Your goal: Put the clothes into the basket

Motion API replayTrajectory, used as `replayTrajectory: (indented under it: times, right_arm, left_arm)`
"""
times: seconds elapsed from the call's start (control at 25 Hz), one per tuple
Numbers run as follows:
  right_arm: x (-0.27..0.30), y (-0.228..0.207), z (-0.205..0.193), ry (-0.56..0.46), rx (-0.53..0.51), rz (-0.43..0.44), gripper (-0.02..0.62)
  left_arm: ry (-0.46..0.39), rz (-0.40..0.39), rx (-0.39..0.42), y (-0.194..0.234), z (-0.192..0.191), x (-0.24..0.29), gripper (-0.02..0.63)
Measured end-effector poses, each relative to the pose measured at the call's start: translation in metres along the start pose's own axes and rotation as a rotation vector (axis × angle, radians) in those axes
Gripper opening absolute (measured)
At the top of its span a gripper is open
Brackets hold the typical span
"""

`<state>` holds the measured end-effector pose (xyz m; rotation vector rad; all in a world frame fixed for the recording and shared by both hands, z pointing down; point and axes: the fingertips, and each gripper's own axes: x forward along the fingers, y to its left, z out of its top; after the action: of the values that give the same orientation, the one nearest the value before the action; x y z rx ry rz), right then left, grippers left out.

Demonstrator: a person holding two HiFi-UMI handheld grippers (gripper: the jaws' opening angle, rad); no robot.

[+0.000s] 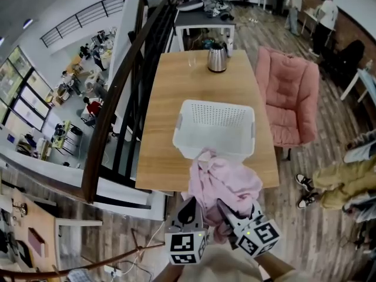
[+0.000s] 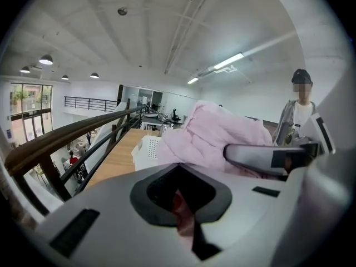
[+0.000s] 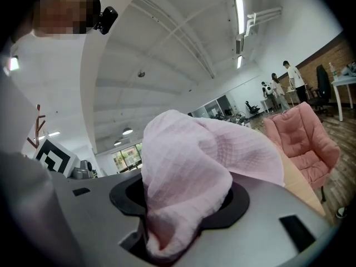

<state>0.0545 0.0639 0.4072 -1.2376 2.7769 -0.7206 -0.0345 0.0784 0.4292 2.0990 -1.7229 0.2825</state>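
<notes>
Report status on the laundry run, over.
Left gripper and right gripper both shut on pink cloth. Cloth at near rim of basket, not inside yet. Path clear; kettle sits beyond.

A steel kettle stands at the wooden table's far end, a pink armchair beside the table.

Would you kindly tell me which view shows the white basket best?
The head view: the white basket shows nearly whole on the wooden table. The left gripper view shows only a corner beside the pink garment; the right gripper view none.
</notes>
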Motion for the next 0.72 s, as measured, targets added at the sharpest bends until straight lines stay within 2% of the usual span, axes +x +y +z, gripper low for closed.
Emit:
replayTrajectory:
  times: [0.36, 0.72]
  right_arm:
    - [0.014, -0.032, 0.012, -0.014, 0.037, 0.023, 0.236]
    - [0.015, -0.030, 0.032, -0.040, 0.004, 0.057, 0.236]
  left_arm:
    - [0.013, 0.012, 0.020, -0.013, 0.008, 0.035, 0.000]
    - [-0.033, 0.022, 0.012, -0.018, 0.025, 0.036, 0.000]
